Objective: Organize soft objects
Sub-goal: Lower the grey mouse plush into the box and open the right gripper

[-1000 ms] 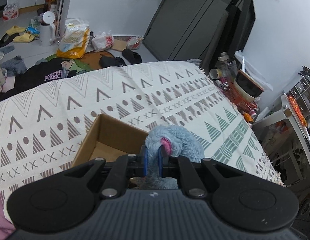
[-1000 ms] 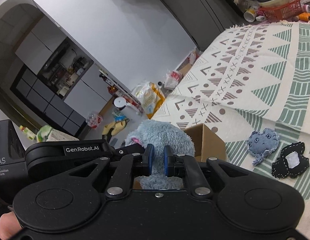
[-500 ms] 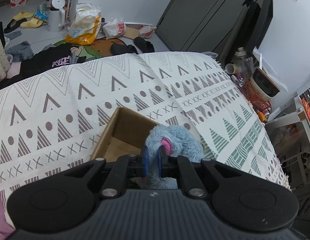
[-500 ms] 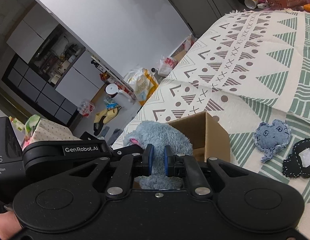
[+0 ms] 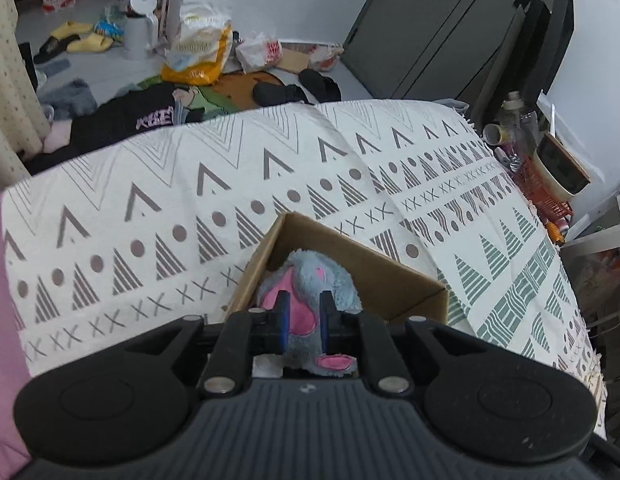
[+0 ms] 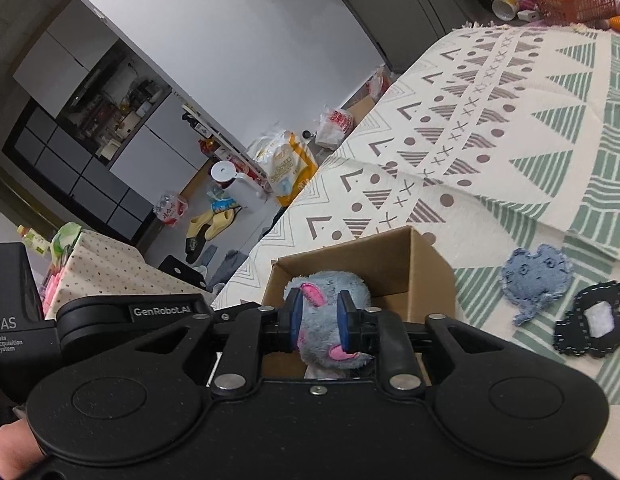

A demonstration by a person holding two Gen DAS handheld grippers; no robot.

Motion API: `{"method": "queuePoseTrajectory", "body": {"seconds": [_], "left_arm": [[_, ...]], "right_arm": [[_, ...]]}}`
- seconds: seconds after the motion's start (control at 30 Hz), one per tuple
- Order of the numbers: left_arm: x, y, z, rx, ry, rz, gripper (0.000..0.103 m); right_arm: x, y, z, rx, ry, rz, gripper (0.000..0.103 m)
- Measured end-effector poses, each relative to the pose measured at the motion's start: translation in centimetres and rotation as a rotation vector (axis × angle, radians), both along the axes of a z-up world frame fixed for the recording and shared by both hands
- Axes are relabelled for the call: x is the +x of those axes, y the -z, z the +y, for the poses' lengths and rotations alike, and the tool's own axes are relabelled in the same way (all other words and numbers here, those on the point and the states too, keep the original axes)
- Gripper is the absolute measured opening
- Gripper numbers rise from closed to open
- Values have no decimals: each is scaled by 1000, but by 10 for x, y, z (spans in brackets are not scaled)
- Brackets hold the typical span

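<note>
**Ana:** Plush toy [image 5: 310, 280] first: where does it sit, and why are both tools on it?

**Ben:** The grey-blue animal with pink ears is down inside the open cardboard box [image 5: 390, 276], which stands on the patterned blanket [image 5: 189, 208]. Both tongs flank it. I'd judge two were used because it is bulky and floppy; support on both sides keeps it from sagging over the box wall.

**Ana:** Are they squeezing it?

**Ben:** The left gripper [image 5: 303, 314] has its blue pads parted, with pink fabric between them and no visible pinch, so I read it as released. The right gripper [image 6: 320, 316] is spread about as wide as the toy's head; its pads sit against the fur, but I'd call it open rather than clamped.

**Ana:** Why the box?

**Ben:** It looks like the collecting bin for soft things. Its steep walls should keep the toy from rolling out.

**Ana:** Anything left?

**Ben:** Yes. In the right wrist view a small denim patch [image 6: 536, 280] and a black felt piece [image 6: 590, 320] lie on the blanket just beside the box, touching each other or nearly so.
</note>
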State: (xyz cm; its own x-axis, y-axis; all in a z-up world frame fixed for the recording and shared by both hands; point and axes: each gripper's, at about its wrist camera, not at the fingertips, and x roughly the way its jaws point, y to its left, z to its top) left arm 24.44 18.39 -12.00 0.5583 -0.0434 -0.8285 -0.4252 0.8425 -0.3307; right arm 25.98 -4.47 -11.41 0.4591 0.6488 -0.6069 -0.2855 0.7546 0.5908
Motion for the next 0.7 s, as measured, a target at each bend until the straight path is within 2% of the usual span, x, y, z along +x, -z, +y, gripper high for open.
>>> {"method": "queuePoseTrajectory", "body": {"seconds": [0.27, 0.43, 0.57, 0.7], "left_arm": [[-15, -19, -11, 15, 5, -12, 15], [-24, -30, -21, 42, 6, -10, 26], [-31, -38, -31, 78, 18, -11, 43], [-37, -46, -41, 103, 21, -17, 51]], "right_arm": [[-13, -21, -21, -10, 16, 0, 29], [-21, -30, -34, -17, 25, -2, 40], [-26, -35, -45, -13, 35, -2, 43], [-31, -41, -57, -8, 47, -13, 53]]}}
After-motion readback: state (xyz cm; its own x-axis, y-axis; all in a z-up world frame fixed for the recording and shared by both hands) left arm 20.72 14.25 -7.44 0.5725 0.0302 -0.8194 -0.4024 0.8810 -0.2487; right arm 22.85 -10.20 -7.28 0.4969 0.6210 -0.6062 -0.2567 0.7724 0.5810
